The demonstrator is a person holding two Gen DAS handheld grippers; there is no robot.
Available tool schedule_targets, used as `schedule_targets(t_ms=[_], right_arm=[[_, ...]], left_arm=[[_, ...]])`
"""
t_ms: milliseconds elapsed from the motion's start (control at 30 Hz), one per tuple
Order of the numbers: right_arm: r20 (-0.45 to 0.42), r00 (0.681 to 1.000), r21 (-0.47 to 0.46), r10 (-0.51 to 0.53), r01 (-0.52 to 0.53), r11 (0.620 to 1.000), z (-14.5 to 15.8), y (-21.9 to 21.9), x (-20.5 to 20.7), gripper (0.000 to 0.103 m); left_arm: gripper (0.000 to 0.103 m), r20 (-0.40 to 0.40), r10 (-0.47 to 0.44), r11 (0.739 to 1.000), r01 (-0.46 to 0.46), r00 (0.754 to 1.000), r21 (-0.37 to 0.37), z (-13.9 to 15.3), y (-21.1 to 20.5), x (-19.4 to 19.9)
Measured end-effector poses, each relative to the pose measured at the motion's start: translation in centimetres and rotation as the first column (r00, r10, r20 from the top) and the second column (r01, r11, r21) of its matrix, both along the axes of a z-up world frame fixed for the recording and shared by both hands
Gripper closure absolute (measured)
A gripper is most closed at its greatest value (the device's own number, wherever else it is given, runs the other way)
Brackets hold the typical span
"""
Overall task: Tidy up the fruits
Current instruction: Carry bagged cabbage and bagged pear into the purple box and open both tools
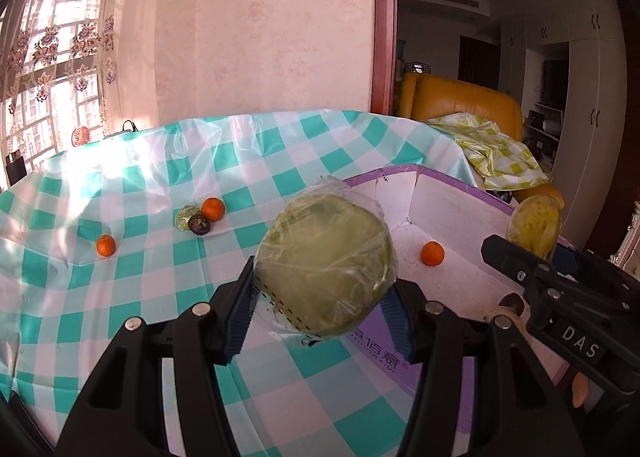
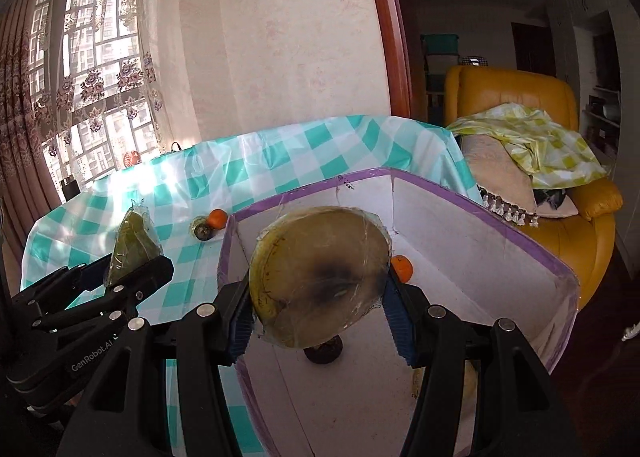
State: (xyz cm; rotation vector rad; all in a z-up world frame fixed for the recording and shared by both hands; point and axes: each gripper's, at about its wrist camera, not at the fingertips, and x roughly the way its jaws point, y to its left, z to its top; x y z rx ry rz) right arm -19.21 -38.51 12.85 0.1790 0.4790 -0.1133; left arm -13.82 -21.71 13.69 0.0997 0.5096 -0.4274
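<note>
My left gripper (image 1: 320, 297) is shut on a round green fruit half wrapped in clear film (image 1: 324, 265), held above the left wall of the white box (image 1: 460, 193). In the right wrist view, my right gripper (image 2: 320, 297) is shut on a film-wrapped yellowish fruit half with a dark blotch (image 2: 320, 277), over the inside of the box (image 2: 480, 217). Each gripper shows in the other's view: the right gripper (image 1: 532, 249) with its yellow fruit (image 1: 534, 223), the left gripper (image 2: 128, 265) with its green fruit (image 2: 134, 245). An orange (image 1: 432, 253) and a dark round fruit (image 2: 324, 351) lie in the box.
On the teal-checked tablecloth (image 1: 120, 297) lie two oranges (image 1: 213, 209) (image 1: 106, 245), a dark fruit (image 1: 199, 224) and a small wrapped green piece (image 1: 185, 215). A yellow armchair (image 2: 520, 97) with a cloth stands behind the box. A wall and a window lie beyond the table.
</note>
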Motion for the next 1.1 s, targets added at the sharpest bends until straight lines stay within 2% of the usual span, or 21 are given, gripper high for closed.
schedule_targets(t_ms=[100, 267, 433, 667, 733, 833, 1000, 1100], right_arm=[[-0.053, 0.997, -0.045, -0.05, 0.048, 0.998, -0.4, -1.7, 0.6, 0.047], [-0.14, 0.983, -0.115, -0.119, 0.104, 0.988, -1.2, -4.3, 1.4, 0.047], [-0.252, 0.959, -0.177, -0.131, 0.087, 0.98, -2.5, -6.1, 3.2, 0.047], [-0.423, 0.899, -0.269, -0.111, -0.008, 0.963, -5.4, -6.5, 5.8, 0.048], [-0.435, 0.896, -0.276, -0.091, -0.037, 0.961, -5.4, -6.4, 5.9, 0.047], [-0.479, 0.873, -0.312, -0.09, -0.074, 0.947, -5.9, -6.2, 6.3, 0.047], [-0.518, 0.854, -0.309, -0.044, -0.139, 0.941, -6.2, -6.1, 6.5, 0.047], [-0.547, 0.837, -0.3, -0.017, -0.177, 0.937, -6.4, -5.9, 6.8, 0.048]], left_arm=[[0.046, -0.025, -0.059, 0.997, 0.06, 0.998, 0.048, -0.2, -2.8, 0.6], [0.046, -0.071, -0.106, 0.986, 0.114, 0.992, 0.12, -0.9, -6.4, 1.9], [0.046, -0.124, -0.136, 0.959, 0.162, 0.983, 0.233, -2.1, -10.1, 3.5], [0.046, -0.241, -0.131, 0.9, 0.217, 0.962, 0.377, -4.3, -14.1, 5.9], [0.046, -0.28, -0.122, 0.885, 0.232, 0.952, 0.405, -5.0, -14.8, 6.6], [0.046, -0.333, -0.11, 0.856, 0.259, 0.936, 0.447, -6.1, -15.7, 7.5], [0.046, -0.41, -0.075, 0.806, 0.297, 0.909, 0.512, -8.0, -16.6, 8.3], [0.046, -0.426, -0.069, 0.791, 0.31, 0.902, 0.527, -8.5, -16.6, 8.5]])
